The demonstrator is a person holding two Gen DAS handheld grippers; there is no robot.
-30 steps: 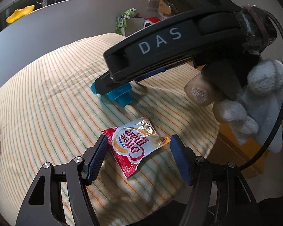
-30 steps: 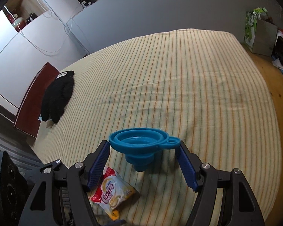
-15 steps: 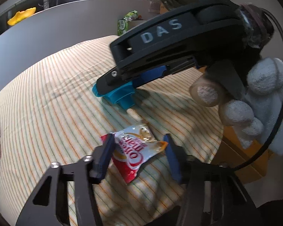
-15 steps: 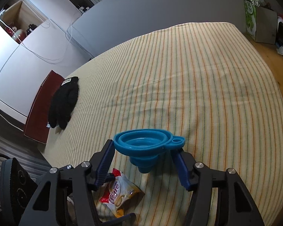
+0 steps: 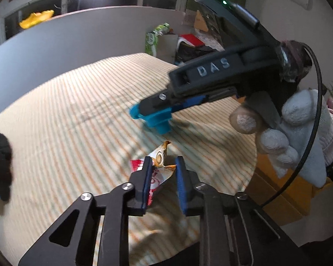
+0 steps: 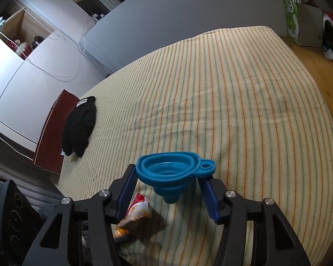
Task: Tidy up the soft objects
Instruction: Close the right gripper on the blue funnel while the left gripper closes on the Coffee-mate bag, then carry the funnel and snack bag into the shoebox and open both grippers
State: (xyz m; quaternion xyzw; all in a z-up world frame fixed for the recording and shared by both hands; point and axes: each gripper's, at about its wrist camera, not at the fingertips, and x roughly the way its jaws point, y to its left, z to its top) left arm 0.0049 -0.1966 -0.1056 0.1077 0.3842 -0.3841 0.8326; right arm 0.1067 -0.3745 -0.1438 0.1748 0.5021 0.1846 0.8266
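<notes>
My left gripper (image 5: 163, 166) is shut on a red and white coffee creamer packet (image 5: 158, 168), crumpled between the blue pads and lifted off the striped cloth (image 5: 77, 115). The packet also shows in the right wrist view (image 6: 137, 210). My right gripper (image 6: 167, 181) is shut on a blue collapsible funnel (image 6: 173, 173) and holds it above the cloth; the funnel also shows in the left wrist view (image 5: 155, 117). A black glove (image 6: 80, 126) lies at the cloth's left edge, away from both grippers.
A grey wall (image 5: 66, 40) runs behind the striped table. A green box (image 6: 292, 20) and clutter stand on the floor at the far right. A dark red panel (image 6: 50, 137) stands beside the table's left edge. The table's near right edge drops to wooden floor (image 5: 277, 195).
My left gripper has closed on the creamer packet and lifted it, crumpling it. My right gripper has tightened on the funnel and raised it a little.
</notes>
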